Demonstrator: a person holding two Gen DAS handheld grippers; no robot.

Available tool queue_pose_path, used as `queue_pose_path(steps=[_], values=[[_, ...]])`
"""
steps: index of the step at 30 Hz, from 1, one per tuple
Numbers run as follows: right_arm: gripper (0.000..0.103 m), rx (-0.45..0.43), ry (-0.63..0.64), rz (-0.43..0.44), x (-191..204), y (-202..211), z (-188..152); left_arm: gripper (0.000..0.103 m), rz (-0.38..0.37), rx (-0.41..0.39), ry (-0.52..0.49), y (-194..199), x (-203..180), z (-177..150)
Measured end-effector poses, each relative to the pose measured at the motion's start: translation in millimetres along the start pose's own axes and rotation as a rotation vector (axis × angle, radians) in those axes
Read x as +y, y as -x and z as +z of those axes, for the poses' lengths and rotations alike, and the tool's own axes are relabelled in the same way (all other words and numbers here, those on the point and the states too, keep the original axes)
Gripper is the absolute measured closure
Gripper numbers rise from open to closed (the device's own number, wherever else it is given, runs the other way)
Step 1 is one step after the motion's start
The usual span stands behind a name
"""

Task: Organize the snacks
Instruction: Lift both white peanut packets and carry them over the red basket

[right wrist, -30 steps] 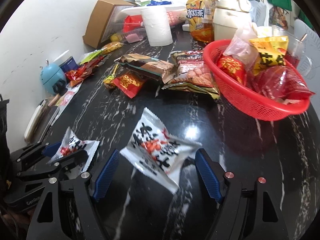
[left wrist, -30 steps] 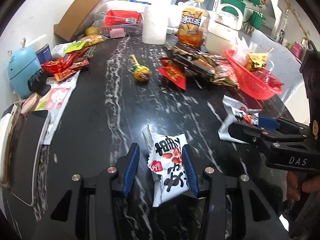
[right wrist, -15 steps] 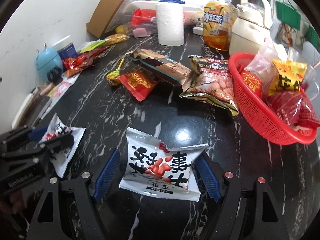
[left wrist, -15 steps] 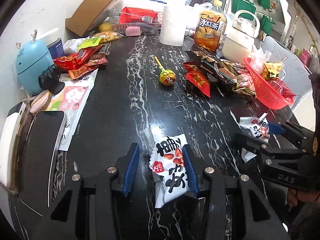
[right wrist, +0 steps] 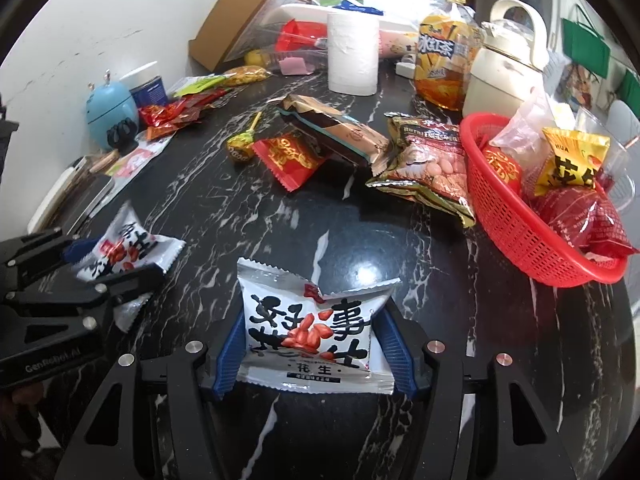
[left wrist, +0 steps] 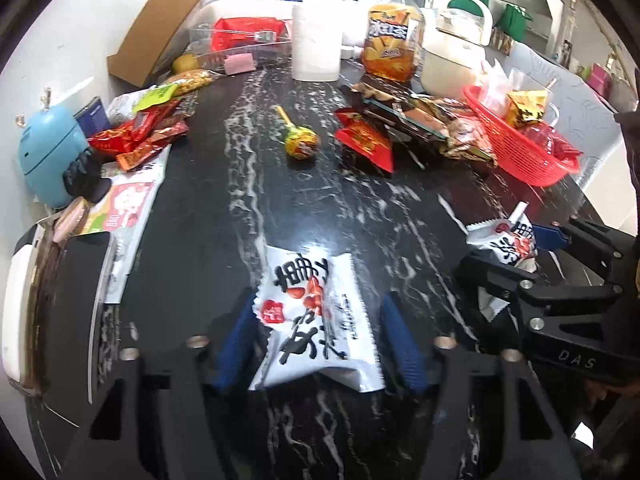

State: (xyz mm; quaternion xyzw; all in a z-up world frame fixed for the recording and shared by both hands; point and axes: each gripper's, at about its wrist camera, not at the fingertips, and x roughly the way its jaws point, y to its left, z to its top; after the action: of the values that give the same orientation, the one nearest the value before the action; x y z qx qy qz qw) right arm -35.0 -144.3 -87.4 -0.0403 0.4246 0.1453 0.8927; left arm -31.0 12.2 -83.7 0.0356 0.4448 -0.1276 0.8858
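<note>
Two white peanut packets: the right claw pinches one by its short sides; red basket lies far right. Left claw, just opened, stands spread around the other.

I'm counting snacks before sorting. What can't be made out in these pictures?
Red basket, lower layer, both views: hidden by its wall and the top packets.
Clear box contents, right wrist view: partly behind the paper roll.
White peanut packet, small print, left wrist view: motion blur.
</note>
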Motion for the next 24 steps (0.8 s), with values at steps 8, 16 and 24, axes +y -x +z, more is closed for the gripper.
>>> queue_pose_path(steps=[8, 16, 24], values=[[0.041, -0.003, 0.052, -0.008, 6, 1, -4, 0.068, 0.001, -0.034, 0.009, 3, 1, -1], [0.045, -0.004, 0.025, 0.055, 2, 6, -6, 0.074, -0.089, -0.027, 0.055, 4, 3, -1], [0.045, -0.031, 0.009, 0.098, 3, 20, -12, 0.075, -0.137, -0.057, 0.045, 16, -7, -2]])
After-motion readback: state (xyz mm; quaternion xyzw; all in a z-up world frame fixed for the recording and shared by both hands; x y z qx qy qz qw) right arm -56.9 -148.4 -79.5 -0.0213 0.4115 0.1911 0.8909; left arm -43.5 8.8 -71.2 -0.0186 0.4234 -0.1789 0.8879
